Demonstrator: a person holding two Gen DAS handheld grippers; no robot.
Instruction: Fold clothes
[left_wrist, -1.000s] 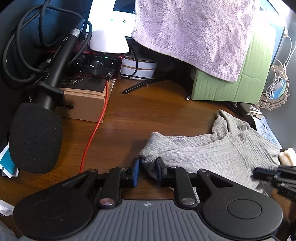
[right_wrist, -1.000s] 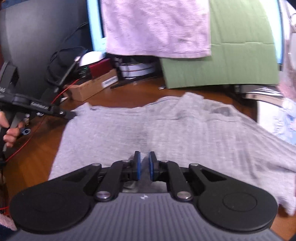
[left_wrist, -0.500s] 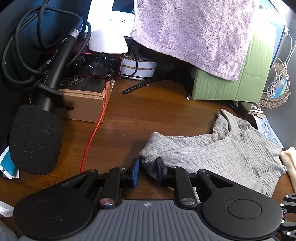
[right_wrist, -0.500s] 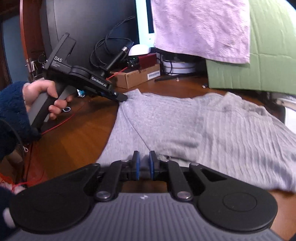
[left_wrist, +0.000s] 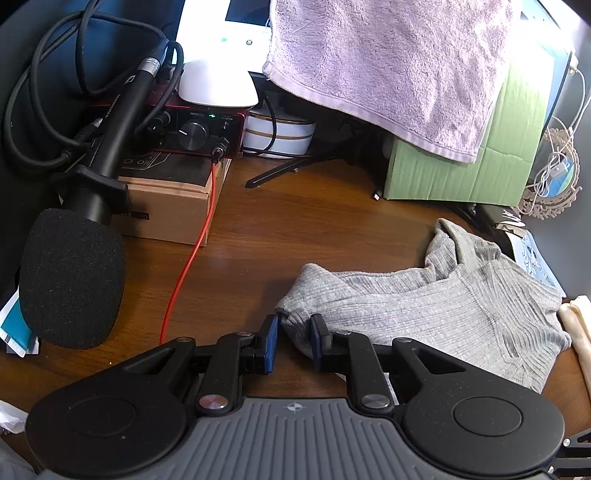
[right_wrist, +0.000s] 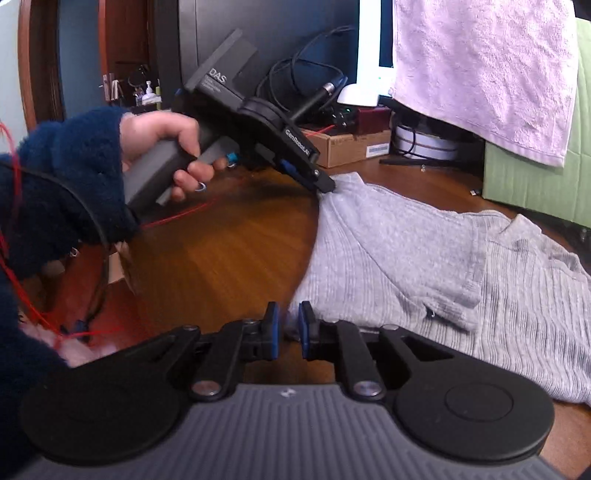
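Lying rumpled, ribbed grey garment (right_wrist: 443, 266) on desk (right_wrist: 221, 258)

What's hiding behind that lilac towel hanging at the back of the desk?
The lilac towel drapes over a lit monitor and a green cardboard box; only the screen's left part and the box's lower front show. Whatever else is behind is covered.

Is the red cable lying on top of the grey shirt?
No, the red cable runs down the bare wooden desk to the left of the grey shirt without touching it.
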